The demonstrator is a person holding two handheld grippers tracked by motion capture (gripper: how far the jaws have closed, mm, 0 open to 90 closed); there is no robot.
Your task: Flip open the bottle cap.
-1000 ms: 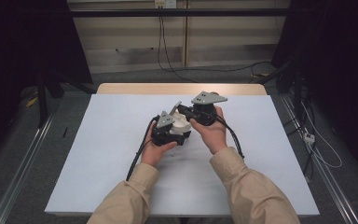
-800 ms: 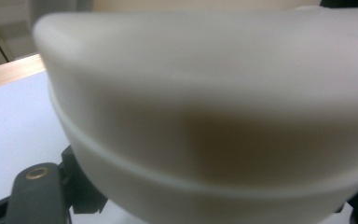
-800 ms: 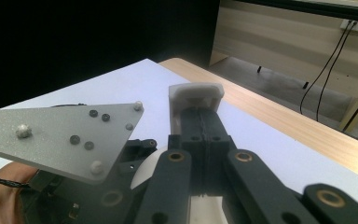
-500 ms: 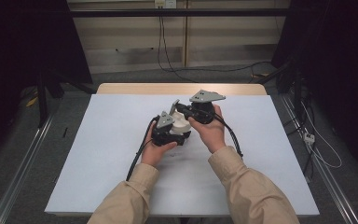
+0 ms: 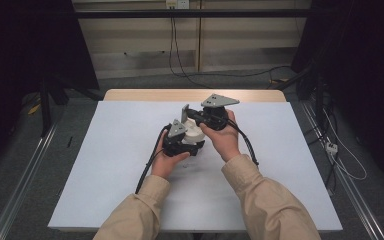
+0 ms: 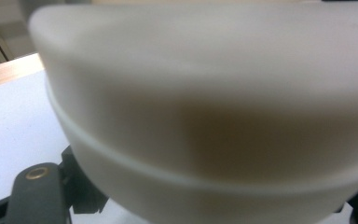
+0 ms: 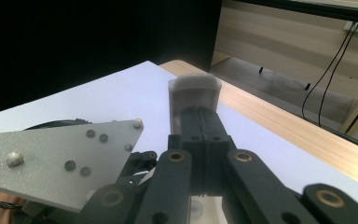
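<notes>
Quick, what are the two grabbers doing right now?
Left gripper: shut on the white container.
Right gripper: shut on a translucent grey piece.

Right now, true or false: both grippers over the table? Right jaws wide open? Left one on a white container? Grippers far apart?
1. Both the left gripper and the right gripper are above the white table. True.
2. The right gripper's jaws stand wide open. False: they are pressed together, with a pale piece at their tips.
3. The left gripper has a white container. True.
4. The grippers are at opposite ends of the table. False: they are close together near the middle.
</notes>
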